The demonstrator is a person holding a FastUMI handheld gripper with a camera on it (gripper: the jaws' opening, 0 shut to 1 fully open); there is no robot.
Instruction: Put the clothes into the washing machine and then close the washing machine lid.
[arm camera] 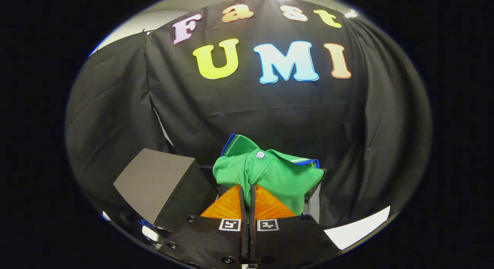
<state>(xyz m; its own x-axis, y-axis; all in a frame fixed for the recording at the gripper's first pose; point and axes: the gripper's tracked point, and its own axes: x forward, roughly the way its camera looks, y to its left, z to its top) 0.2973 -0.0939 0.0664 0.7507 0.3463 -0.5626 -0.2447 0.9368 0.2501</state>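
Observation:
A green polo shirt point(270, 174) with a blue-and-white trimmed collar and a white button hangs bunched from my gripper point(247, 190), whose fingers are pressed together on a fold of the cloth. The shirt is held up in the air in front of the black booth wall. To the left of the fingers, a grey flat-topped box with a dark side point(154, 180) stands tilted in view; I cannot tell whether it is the washing machine or its raised lid.
Black cloth point(270, 107) closes off the space ahead and to both sides. A strip of white surface point(359, 228) shows low on the right. Small white and blue items point(148, 230) lie low on the left below the grey box.

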